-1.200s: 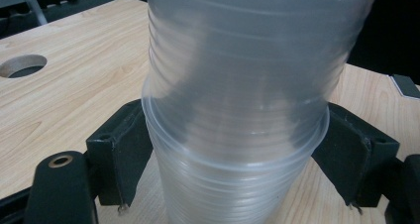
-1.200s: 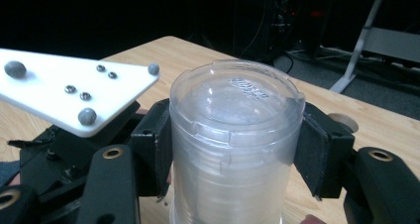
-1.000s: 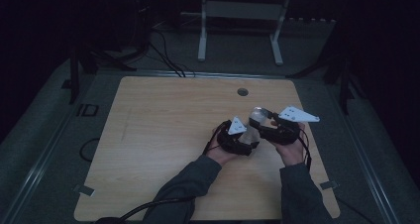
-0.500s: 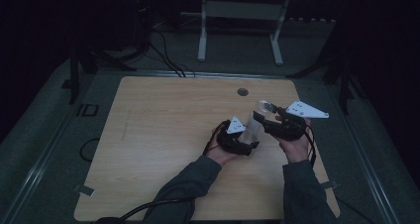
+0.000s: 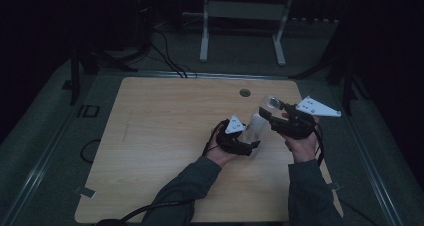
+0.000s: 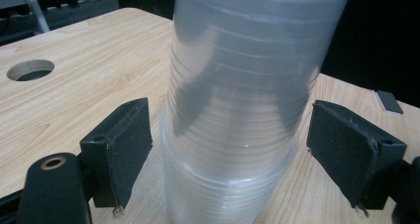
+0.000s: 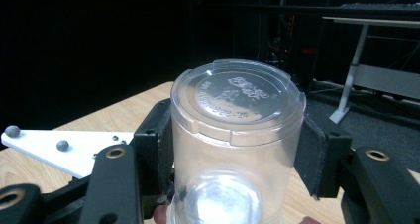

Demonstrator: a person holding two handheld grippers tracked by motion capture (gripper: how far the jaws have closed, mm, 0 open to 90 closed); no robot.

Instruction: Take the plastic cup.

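Right of centre in the high view, over the desk (image 5: pixel 165 136), a tilted stack of clear cups (image 5: pixel 257 128) spans both grippers. The right gripper (image 7: pixel 233 149) clamps its upper end. The left gripper (image 6: pixel 230 149) stands open, jaws apart either side of the lower cups.

A clear, colourless stack of plastic cups (image 6: pixel 233 105), ringed with fine ridges, is filling the centre of the left gripper view. The table (image 5: pixel 165 121) is showing pale wood grain. Black jaws are flanking the cups; a white plate (image 7: pixel 54 147) is sitting at lower left.
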